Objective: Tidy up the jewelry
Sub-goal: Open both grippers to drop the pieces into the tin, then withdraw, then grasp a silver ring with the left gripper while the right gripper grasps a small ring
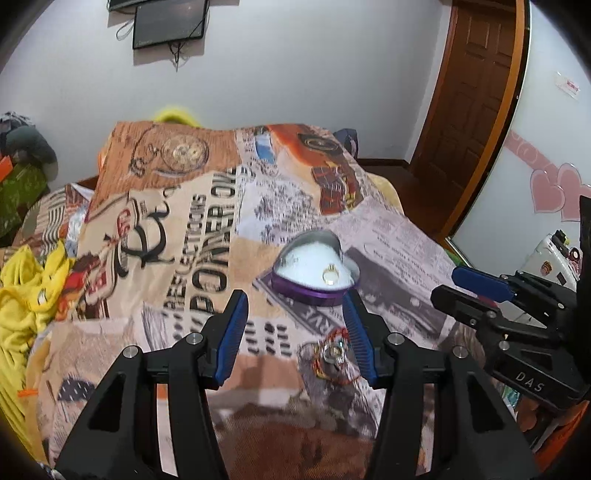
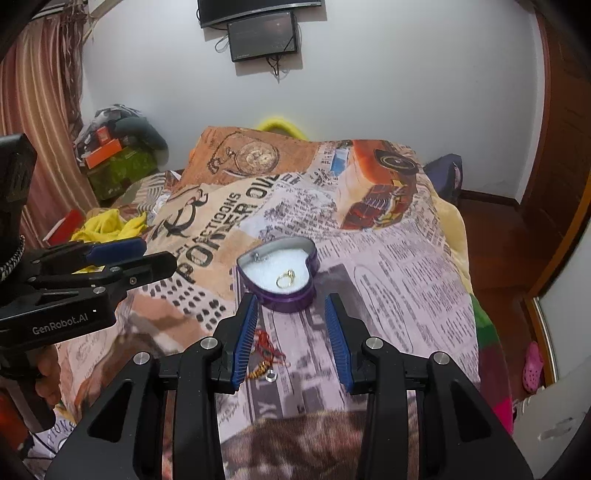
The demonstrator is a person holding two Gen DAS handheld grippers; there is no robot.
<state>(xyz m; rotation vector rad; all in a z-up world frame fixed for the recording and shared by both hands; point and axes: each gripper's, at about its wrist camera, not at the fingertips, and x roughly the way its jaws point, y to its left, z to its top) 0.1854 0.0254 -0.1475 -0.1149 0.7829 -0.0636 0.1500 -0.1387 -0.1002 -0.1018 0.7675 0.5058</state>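
Note:
A purple heart-shaped jewelry box (image 1: pixel 314 291) (image 2: pixel 291 301) lies without a lid on the printed bedspread, and a gold ring (image 1: pixel 330 276) (image 2: pixel 285 279) rests on its white foam. My left gripper (image 1: pixel 295 299) hovers open just short of the box, holding nothing. A red and orange beaded bracelet (image 1: pixel 334 356) with a silver ring lies on the cloth under its right finger. My right gripper (image 2: pixel 291 301) is open and empty too, with the same bracelet (image 2: pixel 266 352) by its left finger. Each gripper appears at the edge of the other's view (image 1: pixel 445 284) (image 2: pixel 159 254).
The bed (image 2: pixel 388 258) fills the middle of both views, with yellow clothes (image 1: pixel 22 302) (image 2: pixel 107 225) at its left side. A brown door (image 1: pixel 469 92) and wooden floor (image 2: pixel 502 240) are on the right. Screens (image 2: pixel 263 35) hang on the white wall.

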